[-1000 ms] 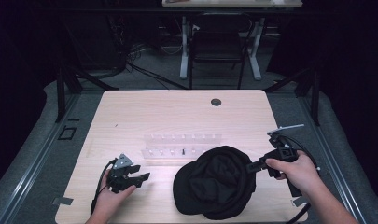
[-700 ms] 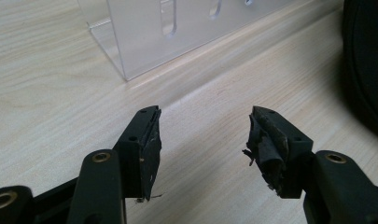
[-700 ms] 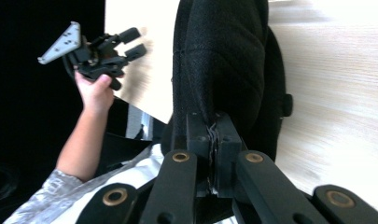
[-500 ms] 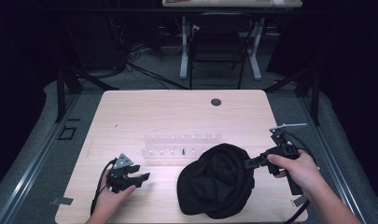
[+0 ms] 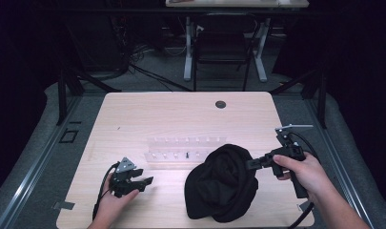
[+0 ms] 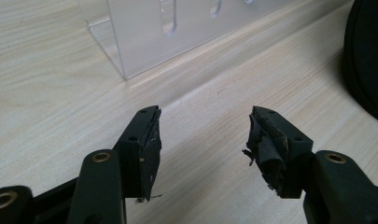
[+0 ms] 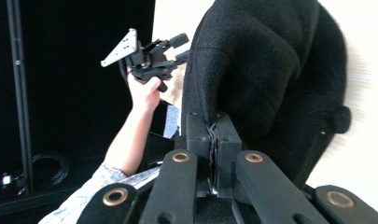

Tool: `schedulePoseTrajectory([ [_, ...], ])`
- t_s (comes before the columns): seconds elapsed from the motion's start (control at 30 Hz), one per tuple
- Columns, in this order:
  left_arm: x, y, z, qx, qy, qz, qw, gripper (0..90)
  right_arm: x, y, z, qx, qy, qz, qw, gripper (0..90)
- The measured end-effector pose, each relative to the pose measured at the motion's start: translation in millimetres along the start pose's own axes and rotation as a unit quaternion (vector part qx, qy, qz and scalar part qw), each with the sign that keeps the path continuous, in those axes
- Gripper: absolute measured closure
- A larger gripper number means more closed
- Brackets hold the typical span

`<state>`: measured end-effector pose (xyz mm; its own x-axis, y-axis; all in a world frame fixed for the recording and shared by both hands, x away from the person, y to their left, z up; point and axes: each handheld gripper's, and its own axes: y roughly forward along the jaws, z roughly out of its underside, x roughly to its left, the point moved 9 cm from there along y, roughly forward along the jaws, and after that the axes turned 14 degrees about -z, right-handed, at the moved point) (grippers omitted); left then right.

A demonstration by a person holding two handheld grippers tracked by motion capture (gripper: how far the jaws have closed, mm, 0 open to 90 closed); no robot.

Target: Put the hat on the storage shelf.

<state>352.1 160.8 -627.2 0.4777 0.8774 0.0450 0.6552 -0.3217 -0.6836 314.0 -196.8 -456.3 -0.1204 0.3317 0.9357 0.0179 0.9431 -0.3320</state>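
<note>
R gripper [image 5: 250,164] clamped on edge of black hat [image 5: 224,188], lifting it off table [image 5: 181,114]. L gripper [image 5: 145,182] jaws apart, empty, near clear rack [image 5: 181,150].

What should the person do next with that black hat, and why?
Probably lift the black hat a little higher with the right hand-held gripper, which is shut on its edge, so the open left hand-held gripper, resting apart on the table, can reach in and take the other side.
</note>
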Motion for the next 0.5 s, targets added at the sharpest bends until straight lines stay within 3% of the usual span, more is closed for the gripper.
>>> schedulePoseTrajectory([
  [0.27,-0.4,0.0,0.2,0.001,-0.002,0.002,1.0,44.0,17.3,6.7,-0.2,-0.004,-0.013,-0.028,0.9995,88.5],
  [0.37,-0.4,-0.1,0.1,0.0,-0.002,0.002,1.0,43.9,27.1,9.2,0.4,-0.001,-0.023,-0.048,0.9986,88.5],
  [0.5,-1.0,-0.4,-0.4,-0.001,-0.005,0.004,1.0,43.2,35.6,10.2,0.0,0.003,-0.035,-0.053,0.998,88.5],
])
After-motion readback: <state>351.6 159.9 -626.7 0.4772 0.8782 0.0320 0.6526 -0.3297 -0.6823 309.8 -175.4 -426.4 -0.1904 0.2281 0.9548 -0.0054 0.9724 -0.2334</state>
